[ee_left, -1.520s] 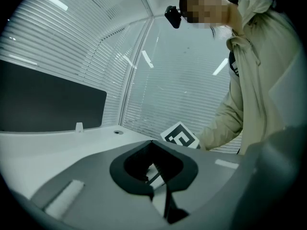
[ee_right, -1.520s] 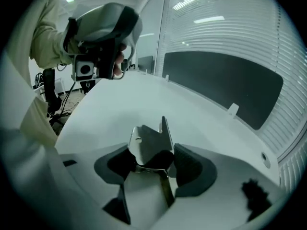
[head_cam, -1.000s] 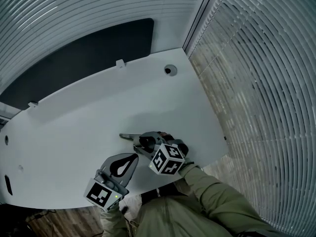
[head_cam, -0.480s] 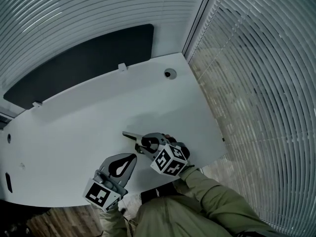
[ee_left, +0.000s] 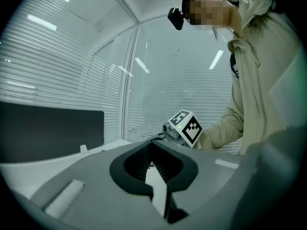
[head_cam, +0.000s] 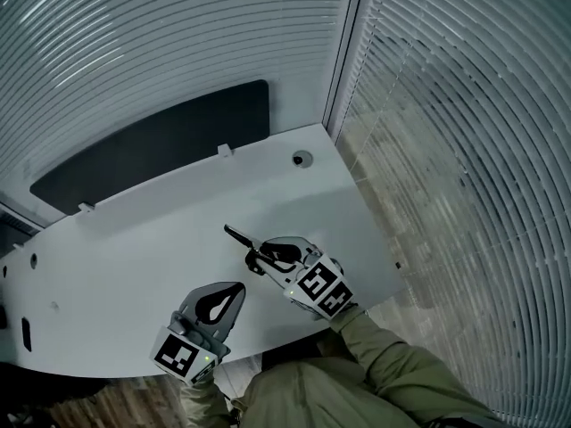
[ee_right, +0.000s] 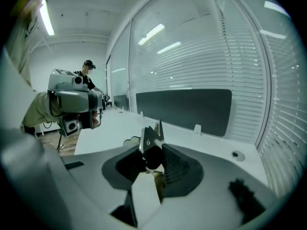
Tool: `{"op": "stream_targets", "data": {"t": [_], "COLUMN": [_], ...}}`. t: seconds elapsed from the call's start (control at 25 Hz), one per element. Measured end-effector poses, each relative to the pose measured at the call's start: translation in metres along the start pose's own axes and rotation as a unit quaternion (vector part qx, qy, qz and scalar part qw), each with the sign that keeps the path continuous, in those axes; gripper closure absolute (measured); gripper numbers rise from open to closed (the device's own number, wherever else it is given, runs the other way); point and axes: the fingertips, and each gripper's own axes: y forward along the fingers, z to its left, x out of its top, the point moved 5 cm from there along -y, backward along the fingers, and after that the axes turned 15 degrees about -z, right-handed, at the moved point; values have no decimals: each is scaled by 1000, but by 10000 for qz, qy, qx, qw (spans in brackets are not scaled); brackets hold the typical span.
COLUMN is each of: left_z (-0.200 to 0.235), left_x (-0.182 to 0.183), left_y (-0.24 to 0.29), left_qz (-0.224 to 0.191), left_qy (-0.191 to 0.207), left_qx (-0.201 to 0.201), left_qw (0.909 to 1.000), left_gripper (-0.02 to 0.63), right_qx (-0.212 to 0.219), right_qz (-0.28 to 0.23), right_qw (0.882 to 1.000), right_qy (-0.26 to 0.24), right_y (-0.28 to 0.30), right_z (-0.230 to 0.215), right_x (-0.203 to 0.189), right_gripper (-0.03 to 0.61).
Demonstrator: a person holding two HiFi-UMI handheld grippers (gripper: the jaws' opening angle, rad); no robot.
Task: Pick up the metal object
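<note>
While the right gripper (head_cam: 257, 255) jaws are closing, head view has the metal object (head_cam: 237, 236) clamped between them, over the middle of the white desk (head_cam: 134, 239). Object is thin and dark here. Its long axis runs diagonally, free end toward the far left and the dark panel (head_cam: 152, 141), near end inside the jaws. Marker cube (head_cam: 321, 288) sits at the gripper's back end, olive sleeve (head_cam: 384, 364) behind it. Left gripper (head_cam: 239, 287) sits near the desk's front edge, beside the right one but apart from it, jaws together, nothing in them. Round cable hole (head_cam: 302, 159) at the far right corner of the desk, blinds (head_cam: 446, 150) to the right.

Left gripper view: pads meet at the tips, gap empty, only white desk past them. Right gripper's cube (ee_left: 186, 127) is ahead, slightly right. Object itself can't be made out here.

Right gripper view: metal object (ee_right: 149, 135) stands up between the ribbed pads, silver faceted end pointing up and away from the camera, darker part down in the grip. Tip is clear of the desk surface. Left gripper's grey body shows at the far left.

Versus a second ago: object lay flat on the desk, axis roughly left-right, right gripper over its right end. Now it is swung to the diagonal along with the gripper. Left gripper barely moved.
</note>
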Motion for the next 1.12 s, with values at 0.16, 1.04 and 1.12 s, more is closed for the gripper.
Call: {"op": "stream_targets", "data": {"t": [0.16,1.04,1.12], "left_z": [-13,-107,-122], "left_x": [15,27,25], "left_y": [1,-34,-54], "left_qz": [-53,-156,-191], "left_qy": [146,69,117], "left_qx": [61,-969,-1078], "left_qw": [9999,9951,9939], "left_gripper": [609,609,609], "right_qx": [-77,-998,-1074], "right_qz": [-423,-1145,-1146], "right_qw": [9991,9881,9872], "right_qy": [-47,-249,-280], "right_y": [-23,-124,-130], "right_z": [2,88,113], "right_x": [30,57,53], "right_gripper": [466,466,466]}}
